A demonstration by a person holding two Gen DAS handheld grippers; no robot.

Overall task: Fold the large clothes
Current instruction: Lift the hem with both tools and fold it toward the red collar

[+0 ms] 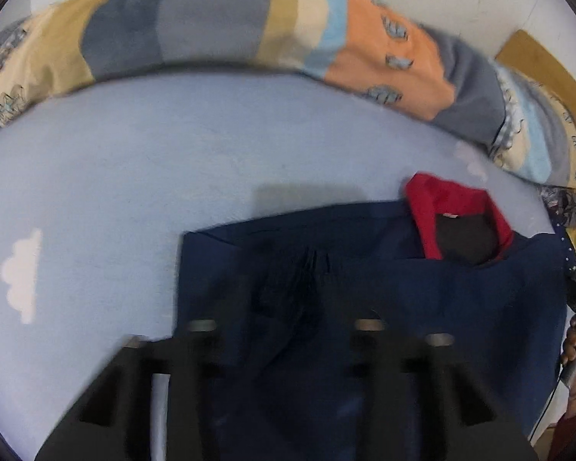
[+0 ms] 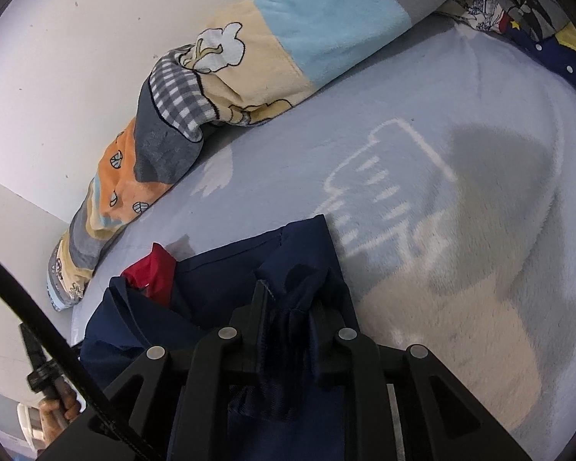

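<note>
We are looking past the fingers at a pale blue bedsheet with white cloud prints, spreading ahead of both fingertip pairs. A patchwork fleece blanket (orange, tan, grey and light blue panels) is lying bunched along the far edge, against a white wall. Far right of the right fingers, a dark patterned cloth is peeking in.

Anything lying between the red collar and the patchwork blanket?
No: between the red collar and the patchwork blanket only bare blue bedsheet shows, clearest in left wrist view.
</note>
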